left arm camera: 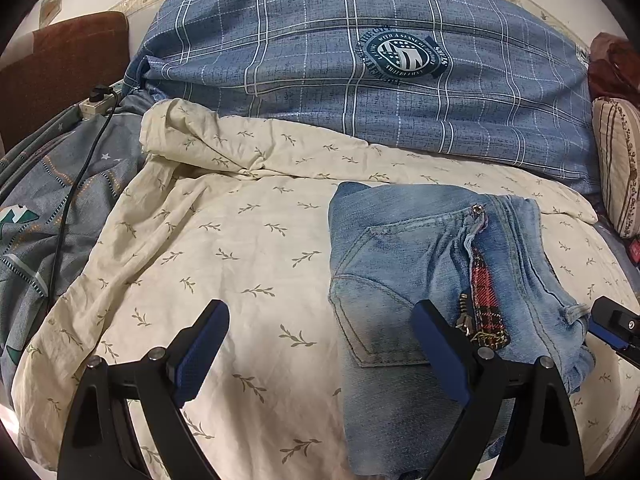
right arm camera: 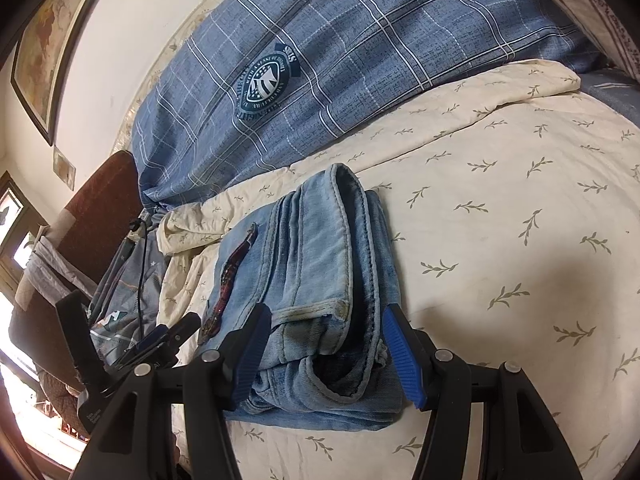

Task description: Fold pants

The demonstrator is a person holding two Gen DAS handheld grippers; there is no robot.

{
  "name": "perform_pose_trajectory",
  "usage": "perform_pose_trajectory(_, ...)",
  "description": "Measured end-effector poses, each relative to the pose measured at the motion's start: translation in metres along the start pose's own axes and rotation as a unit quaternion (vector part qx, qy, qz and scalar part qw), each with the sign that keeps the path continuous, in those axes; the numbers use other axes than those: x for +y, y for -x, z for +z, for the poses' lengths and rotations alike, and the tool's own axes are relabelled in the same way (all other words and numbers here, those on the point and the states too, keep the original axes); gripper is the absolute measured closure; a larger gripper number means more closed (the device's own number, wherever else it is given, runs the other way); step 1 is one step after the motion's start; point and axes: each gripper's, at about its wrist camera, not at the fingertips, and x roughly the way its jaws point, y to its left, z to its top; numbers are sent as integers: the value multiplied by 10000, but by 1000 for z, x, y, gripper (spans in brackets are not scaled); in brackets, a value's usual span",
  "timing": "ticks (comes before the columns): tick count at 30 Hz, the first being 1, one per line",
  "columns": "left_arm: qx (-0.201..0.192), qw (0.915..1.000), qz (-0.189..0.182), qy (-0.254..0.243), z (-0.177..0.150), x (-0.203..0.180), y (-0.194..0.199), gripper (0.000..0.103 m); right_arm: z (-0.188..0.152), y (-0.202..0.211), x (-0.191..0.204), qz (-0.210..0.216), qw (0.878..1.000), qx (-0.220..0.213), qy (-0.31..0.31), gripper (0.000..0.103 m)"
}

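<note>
Folded light-blue jeans (left arm camera: 400,260) (right arm camera: 320,240) with a red plaid patch (left arm camera: 486,300) lie on a cream leaf-print sheet (left arm camera: 240,240). In the left wrist view my left gripper (left arm camera: 320,312) stands wide open low over the sheet. Its right finger (left arm camera: 440,352) hangs over the jeans' back pocket, and nothing is between the pads. In the right wrist view my right gripper (right arm camera: 327,314) straddles the near end of the stacked hems. The blue pads (right arm camera: 402,356) touch the denim on both sides. One right-gripper finger (left arm camera: 612,324) shows at the jeans' right end.
A blue checked duvet (left arm camera: 320,60) (right arm camera: 360,40) is piled behind the jeans. A power strip with a black cable (left arm camera: 96,100) and a brown headboard (left arm camera: 60,72) are on the left. A patterned pillow (left arm camera: 618,168) lies at the right. A framed picture (right arm camera: 44,48) hangs on the wall.
</note>
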Motion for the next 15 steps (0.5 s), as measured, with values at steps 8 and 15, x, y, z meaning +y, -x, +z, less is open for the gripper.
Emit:
perform_pose_trajectory(8, 23, 10000, -95, 0, 0, 1, 0, 10, 1, -8, -5, 20, 9998, 115, -148, 40)
perform_pose_trajectory(15, 34, 9999, -133, -24, 0, 2, 1, 10, 6, -10, -18, 278, 9977, 91, -608, 39)
